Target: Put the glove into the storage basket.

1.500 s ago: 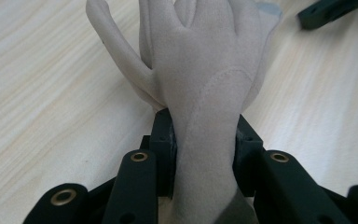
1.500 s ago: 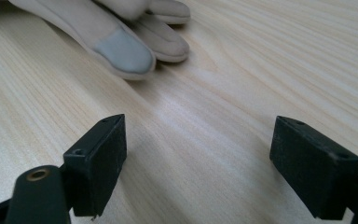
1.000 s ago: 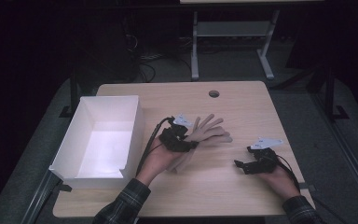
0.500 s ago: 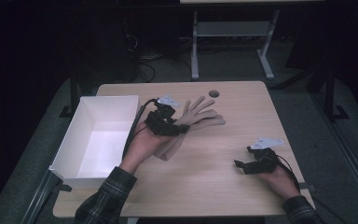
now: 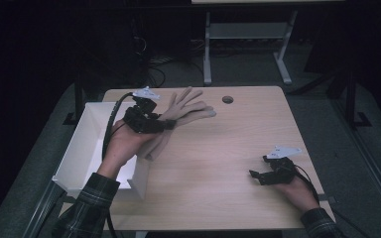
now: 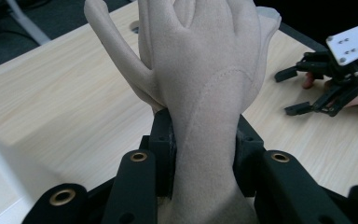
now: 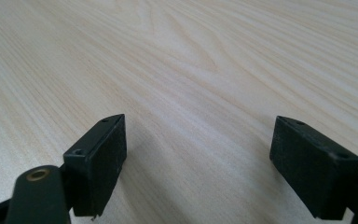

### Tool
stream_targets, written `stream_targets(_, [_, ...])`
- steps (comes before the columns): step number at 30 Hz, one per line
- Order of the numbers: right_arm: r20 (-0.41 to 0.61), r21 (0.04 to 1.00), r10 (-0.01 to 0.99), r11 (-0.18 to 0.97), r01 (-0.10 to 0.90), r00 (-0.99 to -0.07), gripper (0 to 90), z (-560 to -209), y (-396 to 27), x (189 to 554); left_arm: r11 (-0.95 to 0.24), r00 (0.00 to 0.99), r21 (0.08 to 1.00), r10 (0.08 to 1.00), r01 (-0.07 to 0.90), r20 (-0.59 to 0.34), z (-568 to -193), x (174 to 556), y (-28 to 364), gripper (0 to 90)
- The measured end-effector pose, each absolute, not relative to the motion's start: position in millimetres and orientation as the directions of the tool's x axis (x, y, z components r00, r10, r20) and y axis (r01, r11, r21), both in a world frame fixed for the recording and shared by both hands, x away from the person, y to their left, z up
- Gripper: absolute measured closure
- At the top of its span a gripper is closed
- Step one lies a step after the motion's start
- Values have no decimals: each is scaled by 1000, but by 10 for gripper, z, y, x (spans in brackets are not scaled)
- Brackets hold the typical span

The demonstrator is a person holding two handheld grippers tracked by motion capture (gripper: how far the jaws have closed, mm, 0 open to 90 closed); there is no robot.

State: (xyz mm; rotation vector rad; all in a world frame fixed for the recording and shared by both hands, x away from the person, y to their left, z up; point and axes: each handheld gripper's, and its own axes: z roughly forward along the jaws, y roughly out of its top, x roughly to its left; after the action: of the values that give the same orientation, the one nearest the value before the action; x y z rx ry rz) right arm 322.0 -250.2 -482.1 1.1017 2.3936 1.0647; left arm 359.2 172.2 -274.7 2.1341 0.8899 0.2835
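The left claw (image 5: 171,123) is closed on the wrist part of a beige glove (image 6: 205,70) and holds it above the desk (image 5: 218,163), just beside the white box (image 5: 84,148). The fingers of the glove spread out toward the far edge of the desk; the cuff hangs down, maybe touching the desk. The right claw (image 7: 198,165) rests on the desk, well apart, its jaws wide open and empty.

No lettering, label, brand mark or number can be read anywhere on the scene: not on the tabletop (image 5: 218,163), nor on anything that lies upon it.
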Motion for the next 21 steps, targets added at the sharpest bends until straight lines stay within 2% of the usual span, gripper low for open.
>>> stream_targets(21, [36, 731, 749, 431, 529, -661, 182, -4821, -2501, 3220, -329, 533, 732, 844, 596, -55, -2883, 3373, 2843, 675])
